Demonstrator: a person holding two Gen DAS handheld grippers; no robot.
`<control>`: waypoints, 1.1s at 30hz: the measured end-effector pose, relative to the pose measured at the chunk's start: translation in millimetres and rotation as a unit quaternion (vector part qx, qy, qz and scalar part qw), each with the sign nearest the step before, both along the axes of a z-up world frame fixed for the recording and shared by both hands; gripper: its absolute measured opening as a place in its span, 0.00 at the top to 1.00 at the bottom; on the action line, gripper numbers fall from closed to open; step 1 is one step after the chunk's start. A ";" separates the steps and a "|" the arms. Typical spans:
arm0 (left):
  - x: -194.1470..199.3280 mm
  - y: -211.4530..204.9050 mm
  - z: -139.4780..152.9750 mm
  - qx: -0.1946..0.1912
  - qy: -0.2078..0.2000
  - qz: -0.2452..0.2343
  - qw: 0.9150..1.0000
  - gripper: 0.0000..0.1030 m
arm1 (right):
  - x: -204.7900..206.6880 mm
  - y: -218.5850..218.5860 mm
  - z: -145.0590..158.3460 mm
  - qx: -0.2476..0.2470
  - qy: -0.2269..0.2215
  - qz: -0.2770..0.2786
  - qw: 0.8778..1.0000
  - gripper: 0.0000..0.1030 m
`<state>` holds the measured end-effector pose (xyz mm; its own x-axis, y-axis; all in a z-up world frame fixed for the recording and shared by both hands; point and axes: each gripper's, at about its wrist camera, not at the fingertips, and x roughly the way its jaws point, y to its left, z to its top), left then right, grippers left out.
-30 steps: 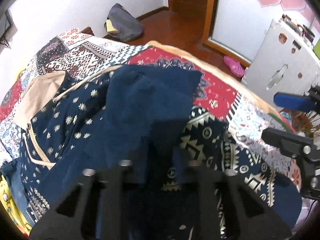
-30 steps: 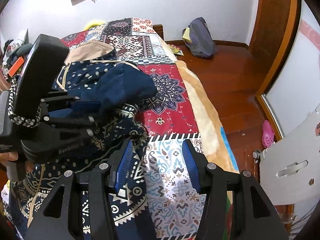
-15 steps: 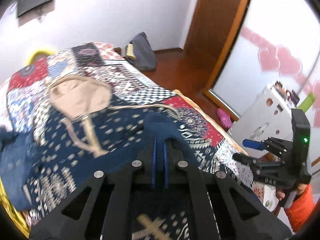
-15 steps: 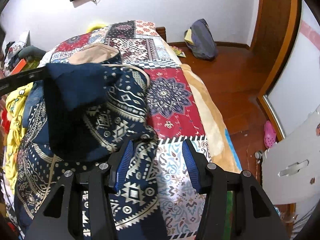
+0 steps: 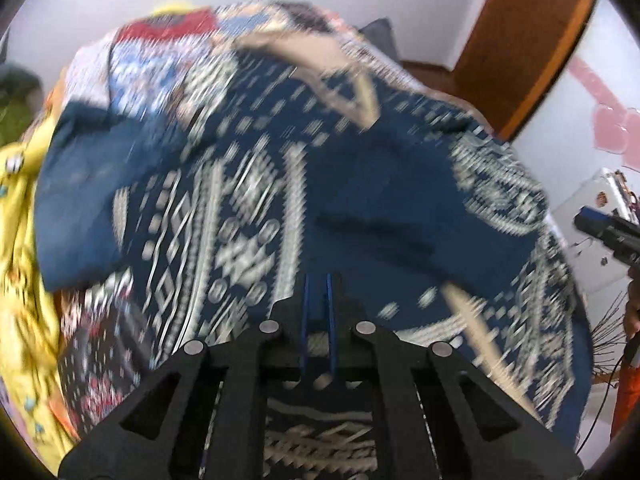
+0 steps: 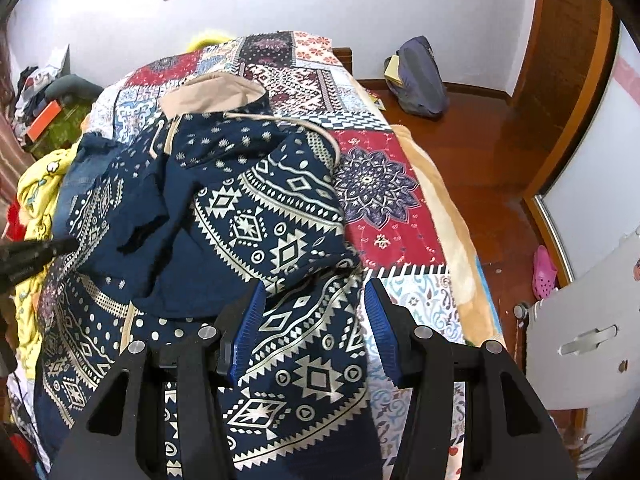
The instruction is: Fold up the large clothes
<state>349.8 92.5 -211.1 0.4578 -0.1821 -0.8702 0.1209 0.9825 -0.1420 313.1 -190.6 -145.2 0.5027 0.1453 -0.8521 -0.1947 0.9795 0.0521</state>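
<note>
Navy patterned hoodie [image 6: 256,216] lies spread on the bed, beige-lined hood [image 6: 212,92] toward the headboard wall. Change since a second ago: the sleeve the left gripper [image 5: 316,312] was carrying across is now dropped over the hoodie's chest, and that gripper has swung off to the hoodie's left side, clenched with nothing between its fingers. Looks like one sleeve fold is done; the other sleeve or the side is likely next. Right gripper [image 6: 316,328] hovers over the hoodie's hem, part open, gripping nothing. Patchwork bedspread [image 6: 380,208] under the hoodie, yellow garment [image 6: 36,184] at its left. Beyond it: wooden floor [image 6: 492,152], backpack [image 6: 420,76] against the white wall.
</note>
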 end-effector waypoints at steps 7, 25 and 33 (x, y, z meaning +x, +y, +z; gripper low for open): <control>-11.0 -12.6 6.7 0.031 -0.010 -0.037 0.999 0.90 | 2.9 9.4 -9.5 -0.004 0.014 0.007 1.000 0.54; 47.8 -114.8 -20.3 0.094 -0.007 -0.158 0.983 0.56 | 10.8 17.9 -26.0 -0.001 0.021 0.029 0.999 0.54; 66.2 -112.4 -20.5 0.083 -0.014 -0.138 0.987 0.79 | 12.6 7.6 -30.9 0.009 0.030 0.018 0.999 0.54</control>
<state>416.0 -19.9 -231.6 0.4345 -0.1594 -0.8865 0.3882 0.9212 0.0246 325.7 -183.0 -176.1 0.4457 0.1780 -0.8773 -0.2257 0.9707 0.0824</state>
